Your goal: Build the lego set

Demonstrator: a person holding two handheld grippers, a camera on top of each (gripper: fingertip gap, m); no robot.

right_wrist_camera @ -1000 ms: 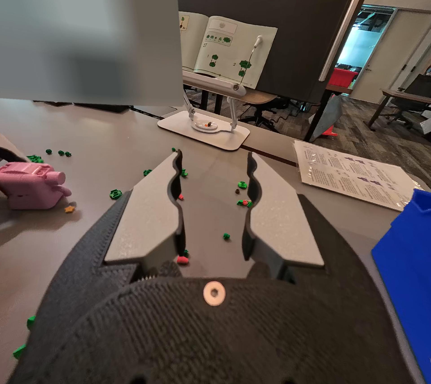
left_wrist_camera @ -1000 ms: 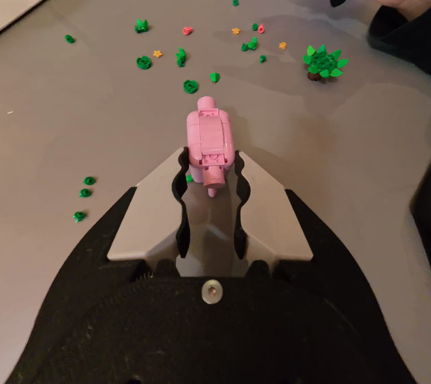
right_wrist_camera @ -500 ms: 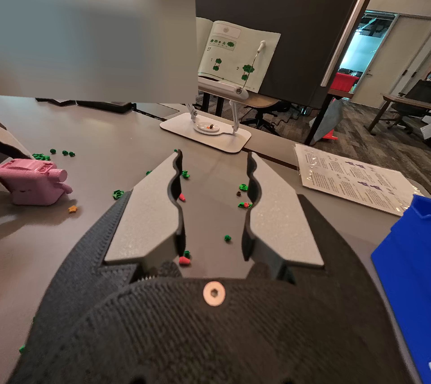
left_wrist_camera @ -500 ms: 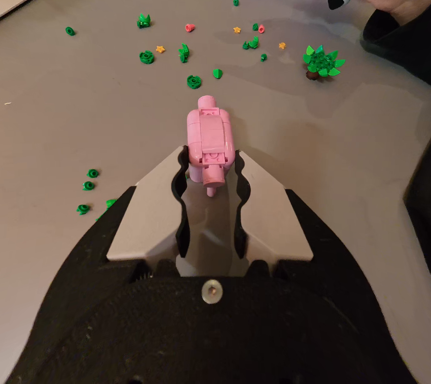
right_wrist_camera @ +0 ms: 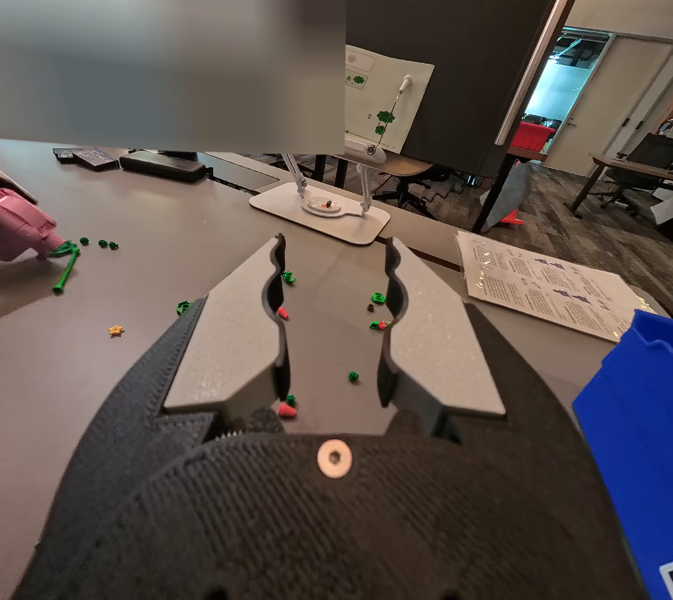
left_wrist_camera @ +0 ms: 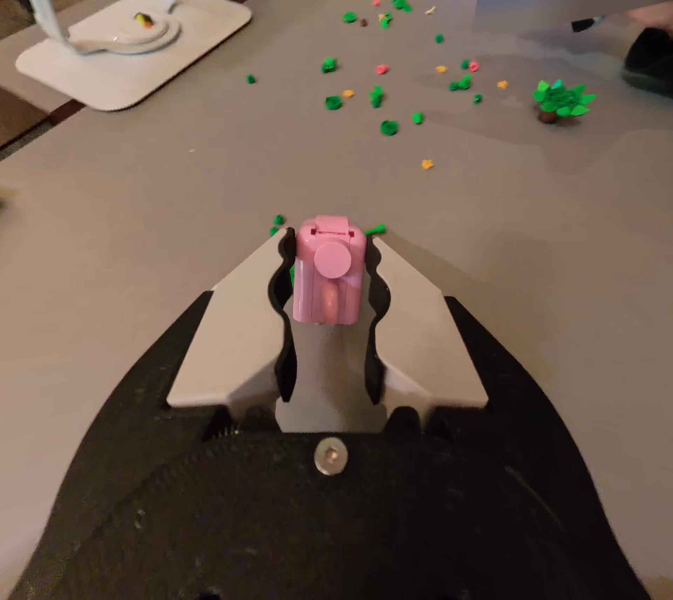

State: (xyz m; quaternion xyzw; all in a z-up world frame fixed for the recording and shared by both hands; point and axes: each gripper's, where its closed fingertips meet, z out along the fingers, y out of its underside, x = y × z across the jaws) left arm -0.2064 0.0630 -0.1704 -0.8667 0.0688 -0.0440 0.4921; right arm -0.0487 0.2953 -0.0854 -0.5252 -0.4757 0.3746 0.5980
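My left gripper (left_wrist_camera: 329, 243) is shut on a pink lego body (left_wrist_camera: 329, 273) and holds it tilted, its round end toward the camera. The pink body also shows at the left edge of the right wrist view (right_wrist_camera: 22, 229), its tip touching a green stem piece (right_wrist_camera: 67, 267) on the table. A built green leafy plant (left_wrist_camera: 561, 101) stands at the far right. Small green, pink and yellow lego pieces (left_wrist_camera: 388, 127) lie scattered on the grey table (left_wrist_camera: 145, 218). My right gripper (right_wrist_camera: 335, 247) is open and empty above loose pieces (right_wrist_camera: 352, 375).
A white stand base (left_wrist_camera: 127, 72) holds an instruction booklet (right_wrist_camera: 386, 101) at the back. A printed sheet (right_wrist_camera: 539, 291) and a blue bin (right_wrist_camera: 633, 418) sit to the right. Dark devices (right_wrist_camera: 160, 165) lie at the far table edge. A yellow star (right_wrist_camera: 115, 329) lies to the left. About 30 centimeters separates my left fingertips from my right. My right tips are roughly 15 centimeters from the built green leafy plant (left_wrist_camera: 561, 101).
My left gripper has tipped the pink body up and pulled back, so the stand base came into view. My right gripper swung right; the pink body slid to the view's left edge.
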